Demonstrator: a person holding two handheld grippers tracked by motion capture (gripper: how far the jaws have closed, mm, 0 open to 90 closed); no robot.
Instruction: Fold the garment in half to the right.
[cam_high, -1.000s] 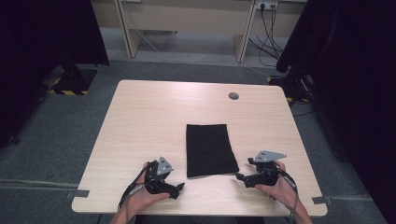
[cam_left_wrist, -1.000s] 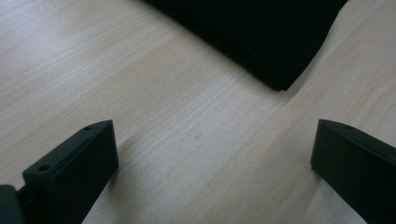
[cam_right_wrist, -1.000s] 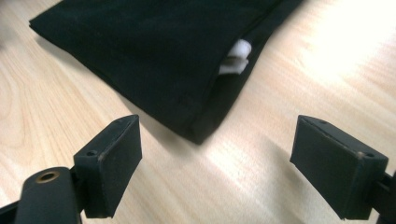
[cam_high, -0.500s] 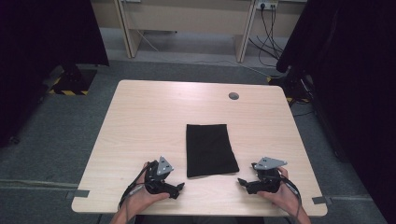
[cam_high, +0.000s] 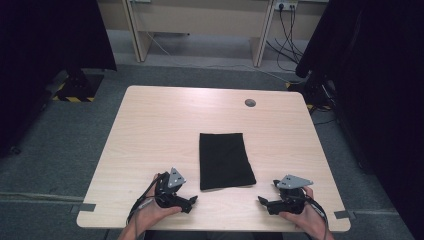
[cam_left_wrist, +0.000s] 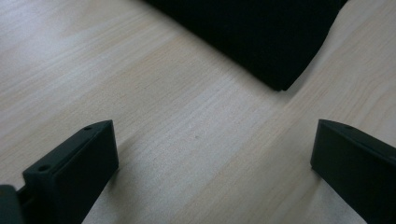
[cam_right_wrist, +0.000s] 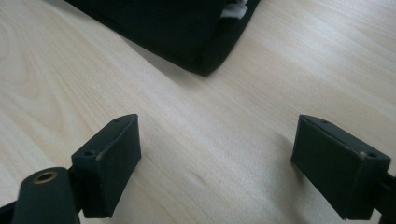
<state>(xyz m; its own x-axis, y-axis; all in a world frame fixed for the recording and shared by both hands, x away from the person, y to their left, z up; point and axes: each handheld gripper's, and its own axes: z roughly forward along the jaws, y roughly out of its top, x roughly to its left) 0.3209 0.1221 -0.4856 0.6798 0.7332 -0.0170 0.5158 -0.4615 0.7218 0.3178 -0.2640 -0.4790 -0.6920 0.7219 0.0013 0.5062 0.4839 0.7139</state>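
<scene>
Two claws, left (cam_high: 191, 202) and right (cam_high: 261, 201), rest jaws apart on the pale wooden counter (cam_high: 160, 130), flanking the folded black cloth rectangle (cam_high: 225, 160). Soft, light, limp; likely best pinched at its near corners.

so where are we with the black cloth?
The black cloth already lies folded flat mid-table. Nothing is gripped: left gripper and right gripper sit near its front corners, jaws open, apart from it. Any further fold or pickup is not yet begun.
</scene>
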